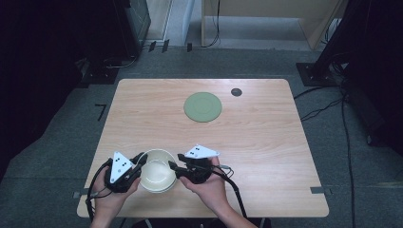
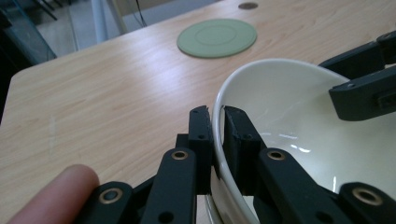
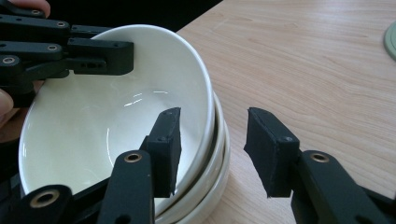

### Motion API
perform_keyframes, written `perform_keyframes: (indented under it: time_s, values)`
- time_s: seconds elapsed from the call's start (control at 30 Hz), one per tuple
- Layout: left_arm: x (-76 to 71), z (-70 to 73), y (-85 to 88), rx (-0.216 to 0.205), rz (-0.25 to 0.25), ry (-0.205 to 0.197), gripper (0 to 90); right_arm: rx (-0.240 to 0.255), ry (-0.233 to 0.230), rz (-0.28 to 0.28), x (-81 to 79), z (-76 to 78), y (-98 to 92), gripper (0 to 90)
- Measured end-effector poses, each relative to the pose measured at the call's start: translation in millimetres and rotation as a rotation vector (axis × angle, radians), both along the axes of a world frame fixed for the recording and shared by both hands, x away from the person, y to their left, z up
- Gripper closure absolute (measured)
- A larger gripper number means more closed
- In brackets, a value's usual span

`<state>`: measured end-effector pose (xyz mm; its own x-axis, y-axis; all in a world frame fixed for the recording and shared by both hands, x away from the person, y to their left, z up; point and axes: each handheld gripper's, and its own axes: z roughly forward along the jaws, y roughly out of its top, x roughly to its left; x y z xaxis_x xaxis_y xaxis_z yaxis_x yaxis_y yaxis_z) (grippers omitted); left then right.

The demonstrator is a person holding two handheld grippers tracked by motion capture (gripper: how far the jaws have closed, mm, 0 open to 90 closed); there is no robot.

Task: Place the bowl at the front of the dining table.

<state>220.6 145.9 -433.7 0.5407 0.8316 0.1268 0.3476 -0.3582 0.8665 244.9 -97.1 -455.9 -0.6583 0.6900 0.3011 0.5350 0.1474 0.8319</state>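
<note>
Item: stack of white bowls (image 1: 157,171), near table edge, between both grippers. Top bowl (image 3: 116,116) tilted, its rim pinched by the left gripper (image 2: 213,122). Right gripper (image 3: 212,140) held apart, astride the opposite rim, one jaw inside, one outside. Green plate (image 1: 203,107) lies well apart, farther off.

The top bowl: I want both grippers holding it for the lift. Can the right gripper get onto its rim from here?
Probably yes. The right gripper is open, its fingers straddling the top bowl rim; nothing lies between. The left gripper already clamps the opposite rim.
</note>
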Motion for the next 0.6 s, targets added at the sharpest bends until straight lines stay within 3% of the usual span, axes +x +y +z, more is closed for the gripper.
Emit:
perform_keyframes:
  time_s: [0.07, 0.13, 0.17, 0.23, 0.3, 0.33, 0.4, 0.53, 0.57, 0.6]
  values:
    - [1.3, -0.2, -2.5, 0.008, 0.026, 0.021, 71.8, -0.001, 0.004, -0.002, -0.1, -1.1, -0.8, 56.5]
    - [1.8, -1.1, -4.3, 0.022, 0.033, 0.028, 73.5, 0.0, 0.005, -0.004, 0.4, -2.1, -0.8, 56.1]
    - [1.5, -3.2, -7.7, 0.052, 0.045, 0.031, 78.4, 0.0, 0.008, -0.004, 0.5, -2.4, -0.8, 56.1]
    - [0.4, -4.2, -8.1, 0.055, 0.053, 0.018, 81.8, 0.004, 0.013, -0.005, 0.3, -3.0, -0.4, 55.9]
    - [0.8, -4.3, -3.2, 0.016, 0.035, 0.029, 82.9, 0.002, 0.008, 0.0, -0.2, -3.3, 0.4, 55.8]
    - [0.8, -4.3, -3.2, 0.016, 0.035, 0.029, 83.5, 0.002, 0.008, 0.0, -0.2, -3.3, 0.4, 55.8]
    - [0.1, -4.9, -1.6, 0.004, 0.028, 0.017, 83.7, 0.006, 0.001, 0.004, -2.2, -2.3, 1.7, 55.9]
    - [-4.4, -1.8, -4.2, 0.037, 0.024, -0.047, 83.7, 0.01, -0.004, 0.002, -2.9, -2.0, 2.5, 56.2]
    - [-7.1, 0.5, -4.9, 0.035, 0.026, -0.079, 83.6, 0.011, -0.014, -0.003, -3.4, -1.9, 2.2, 57.2]
    - [-7.1, 0.5, -4.9, 0.035, 0.026, -0.079, 83.6, 0.011, -0.014, -0.003, -3.4, -1.9, 2.2, 57.2]
